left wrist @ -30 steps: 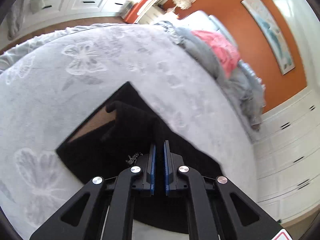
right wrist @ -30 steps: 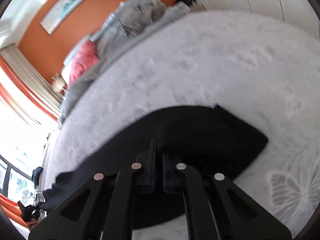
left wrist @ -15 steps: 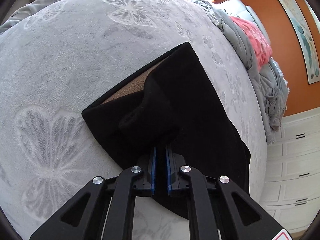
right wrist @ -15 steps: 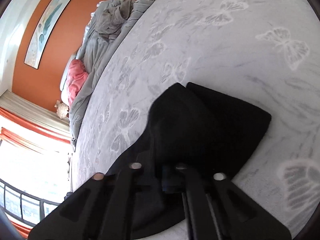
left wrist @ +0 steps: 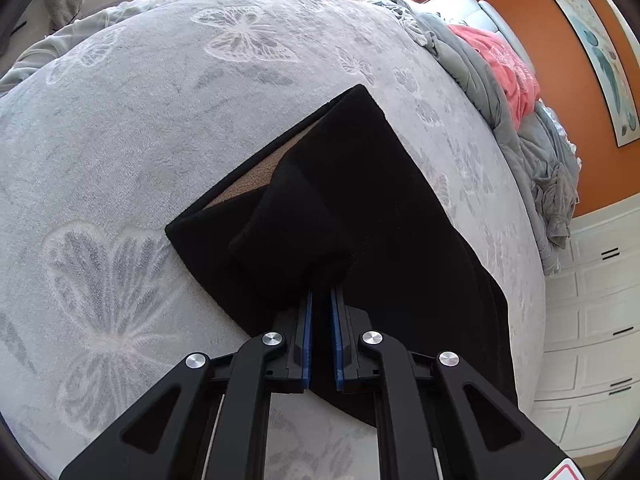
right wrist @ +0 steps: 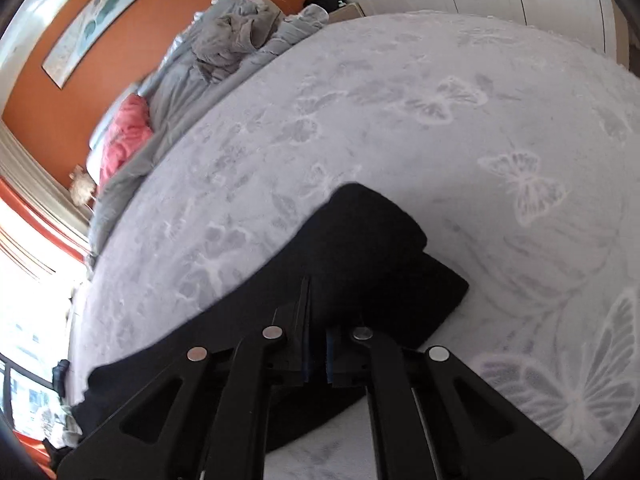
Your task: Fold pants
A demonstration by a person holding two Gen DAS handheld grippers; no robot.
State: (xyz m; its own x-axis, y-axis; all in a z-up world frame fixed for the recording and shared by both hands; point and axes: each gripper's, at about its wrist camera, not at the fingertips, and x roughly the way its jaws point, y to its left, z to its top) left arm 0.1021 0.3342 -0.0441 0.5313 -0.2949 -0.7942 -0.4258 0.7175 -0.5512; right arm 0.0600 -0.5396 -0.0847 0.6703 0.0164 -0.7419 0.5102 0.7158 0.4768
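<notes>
The black pants (left wrist: 360, 208) lie on a grey butterfly-print blanket (left wrist: 120, 152), with a strip of tan lining showing at their open end. My left gripper (left wrist: 321, 300) is shut on a bunched fold of the pants, held over the lower layer. In the right wrist view the pants (right wrist: 372, 248) are folded over, and my right gripper (right wrist: 316, 304) is shut on their black cloth close to the blanket (right wrist: 440, 140).
A heap of grey bedding (left wrist: 500, 92) with a pink cloth (left wrist: 508, 72) lies along the far side by the orange wall. White drawers (left wrist: 600, 320) stand at the right. Bedding also shows in the right wrist view (right wrist: 224, 48).
Both grippers have carried the held pants cloth forward over the lower layer and down toward the blanket. The pants now lie doubled over.
</notes>
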